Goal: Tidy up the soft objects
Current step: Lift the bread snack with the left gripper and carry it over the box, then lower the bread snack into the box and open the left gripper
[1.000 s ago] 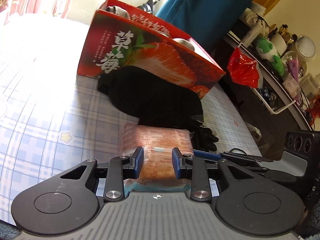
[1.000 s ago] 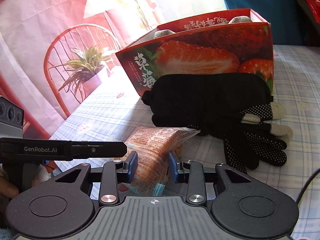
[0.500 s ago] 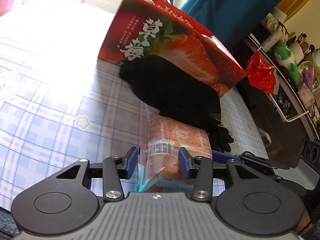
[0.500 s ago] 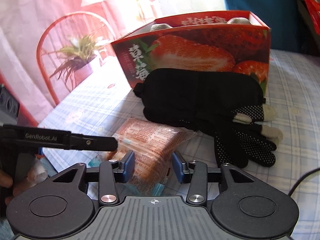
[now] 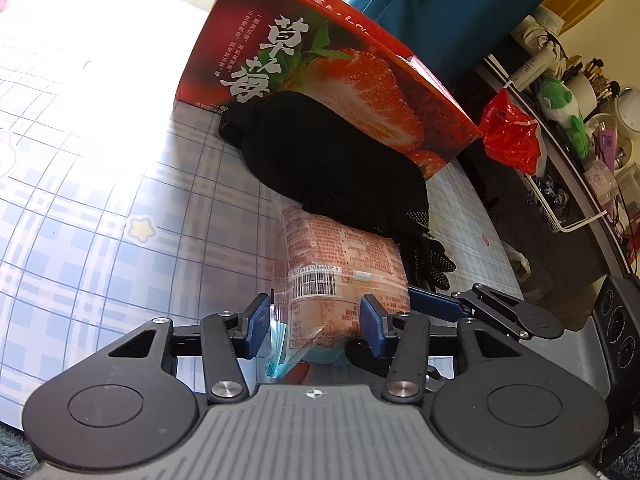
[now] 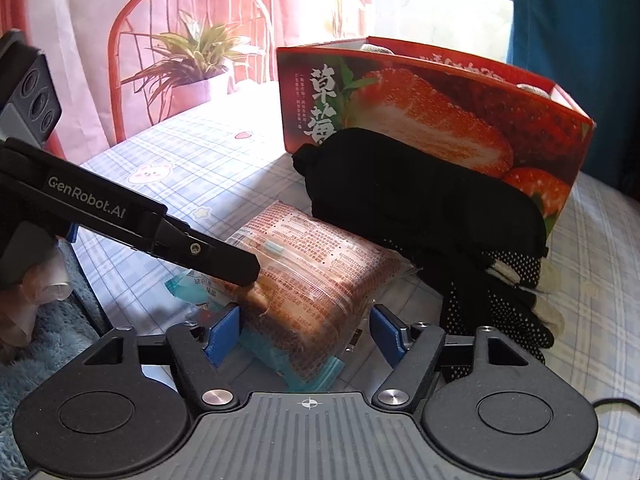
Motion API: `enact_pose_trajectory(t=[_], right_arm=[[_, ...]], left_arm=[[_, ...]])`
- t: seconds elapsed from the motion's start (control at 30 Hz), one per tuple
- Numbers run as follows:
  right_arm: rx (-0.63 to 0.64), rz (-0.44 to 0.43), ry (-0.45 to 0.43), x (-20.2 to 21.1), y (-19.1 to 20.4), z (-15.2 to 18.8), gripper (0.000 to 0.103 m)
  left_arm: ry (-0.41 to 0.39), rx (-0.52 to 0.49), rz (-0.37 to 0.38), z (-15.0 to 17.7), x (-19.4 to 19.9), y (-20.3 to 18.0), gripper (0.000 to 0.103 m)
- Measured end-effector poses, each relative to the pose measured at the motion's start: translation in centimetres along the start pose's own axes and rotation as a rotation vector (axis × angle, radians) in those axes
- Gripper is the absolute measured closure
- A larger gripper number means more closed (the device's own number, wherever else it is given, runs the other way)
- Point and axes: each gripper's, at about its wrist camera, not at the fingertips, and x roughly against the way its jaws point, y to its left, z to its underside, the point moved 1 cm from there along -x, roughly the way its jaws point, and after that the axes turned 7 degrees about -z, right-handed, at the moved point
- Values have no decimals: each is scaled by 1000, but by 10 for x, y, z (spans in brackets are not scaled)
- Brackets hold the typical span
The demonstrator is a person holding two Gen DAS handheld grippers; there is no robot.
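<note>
You can't see the far end of the bread packet (image 5: 340, 264), tucked under the black cloth (image 5: 332, 160), whose dark bulk covers the lower front of the strawberry box (image 6: 420, 108) and part of the dotted gloves (image 6: 500, 292); box contents barely show.

Readable text:
- Red strawberry box (image 5: 320, 68): large white Chinese characters "草莓" on the front panel, seen from both wrist views (image 6: 332, 104). Small white vertical Chinese lines beside them, too small to read. More white characters along the top edge, not legible.
- Snack packet (image 5: 340, 280): barcode label with a digit row under it, digits too blurred; dense fine Chinese print over the wrapper (image 6: 316, 264), unreadable.
- Left gripper (image 6: 248, 270) arm: "GenRobot.AI" in white.
</note>
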Motion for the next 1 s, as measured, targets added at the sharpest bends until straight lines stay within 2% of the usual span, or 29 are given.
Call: enact_pose_trajectory(t=[0.13,0.43,0.73,1.0], right_arm=[[6,-22,-17,6,1,-2,52],[57,-22,-87,24,5,-23,53],[179,-1,-209,57,-2,-91,53],[213,23,-265,56,-33,-155,53]], left_arm=[[-5,-17,15,-1,1,-4,57],[-99,-58,35,-17,25,-15,59],[-234,-129,59,-78,68,-41,59],[-277,-169,40,-137,71,-59,59]])
